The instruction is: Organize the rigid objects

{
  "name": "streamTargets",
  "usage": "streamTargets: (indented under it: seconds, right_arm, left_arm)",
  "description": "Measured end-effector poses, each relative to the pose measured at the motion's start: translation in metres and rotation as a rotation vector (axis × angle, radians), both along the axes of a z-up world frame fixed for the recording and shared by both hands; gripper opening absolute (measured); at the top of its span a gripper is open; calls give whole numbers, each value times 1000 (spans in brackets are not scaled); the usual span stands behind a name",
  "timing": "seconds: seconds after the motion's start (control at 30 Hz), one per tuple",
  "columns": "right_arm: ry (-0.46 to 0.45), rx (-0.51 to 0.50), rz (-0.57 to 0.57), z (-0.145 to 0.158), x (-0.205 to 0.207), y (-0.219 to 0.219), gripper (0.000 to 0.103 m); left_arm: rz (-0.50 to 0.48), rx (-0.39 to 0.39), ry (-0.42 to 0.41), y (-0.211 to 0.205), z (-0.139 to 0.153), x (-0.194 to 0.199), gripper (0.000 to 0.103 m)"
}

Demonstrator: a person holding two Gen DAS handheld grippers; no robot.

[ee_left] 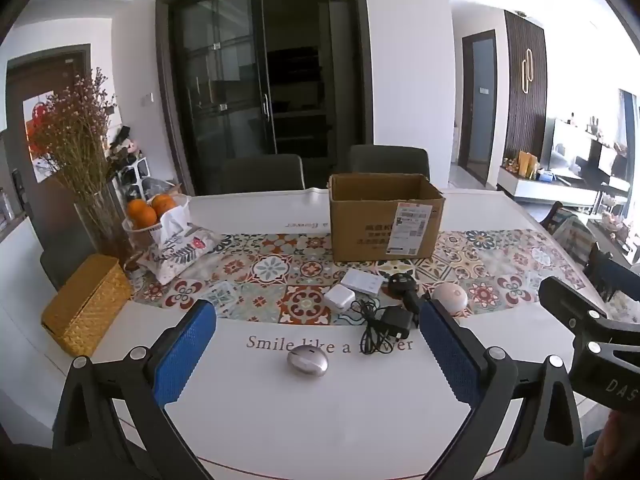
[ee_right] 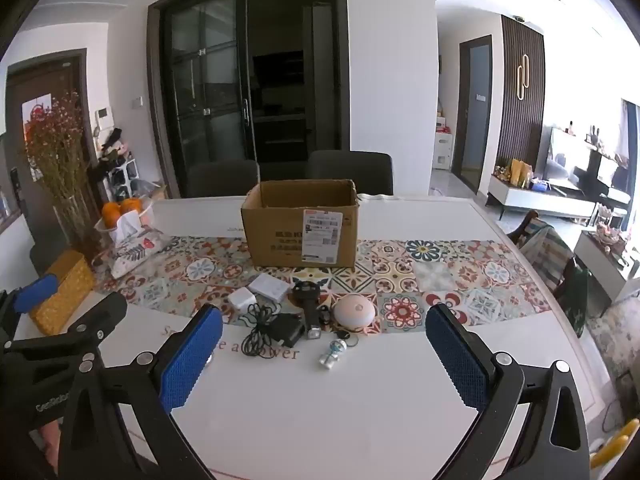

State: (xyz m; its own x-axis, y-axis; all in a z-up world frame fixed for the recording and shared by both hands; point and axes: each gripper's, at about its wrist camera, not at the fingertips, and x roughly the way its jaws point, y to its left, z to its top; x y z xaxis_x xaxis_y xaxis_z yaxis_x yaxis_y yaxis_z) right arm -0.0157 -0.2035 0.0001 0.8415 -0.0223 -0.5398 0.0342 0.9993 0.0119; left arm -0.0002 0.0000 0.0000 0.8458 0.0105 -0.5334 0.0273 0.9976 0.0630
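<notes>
Silver mouse (ee_left: 307, 363) left view; keychain, perhaps figurine (ee_right: 333, 354), right.

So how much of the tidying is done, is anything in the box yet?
Nothing looks done. No item shows inside the cardboard box, though its floor is hidden. Both grippers, left and right, are open and empty. The silver mouse, black charger, white dome and little figurine lie on the table.

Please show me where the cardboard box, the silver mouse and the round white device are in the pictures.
cardboard box (ee_left: 360, 236): left wrist view, on its front wall.
silver mouse (ee_left: 307, 363): left wrist view, on its top shell.
round white device (ee_right: 354, 309): right wrist view, on its domed top.
</notes>
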Motion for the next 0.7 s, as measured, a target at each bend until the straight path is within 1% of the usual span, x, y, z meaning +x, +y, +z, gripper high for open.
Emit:
streamTargets:
  seconds: [0.13,0.17,0.3,0.33,0.37,0.4,0.53,0.57,0.7]
  right_arm:
    - [12,3,2,-2,1,1,102]
    - [-4,23,-7,-1,0,-1,102]
    - [6,9,-4,-2,3,5,102]
    - [2,13,-5,0,3,4,102]
    - [-1,16,-5,2,1,3,102]
    - [-5,15,-4,1,-1,6,102]
    - [-10,9,-9,2,1,11,102]
    - [-10,17,-7,3,1,4,102]
    - [-8,22,-2,7,4,5,102]
  left_arm:
    - [15,11,3,0,0,-1,103]
    - [19,13,3,0,0,-2,103]
    - [29,26,-5,-5,1,-4,103]
    - [9,3,-11,-4,-4,0,103]
    - [6,-5,-14,2,0,-5,103]
    - [3,-10,-8,6,3,-1,103]
    - [-4,-13,-5,6,5,2,103]
    - [-5,-12,-7,6,6,3,103]
    - [-4,-11,-14,8,9,5,103]
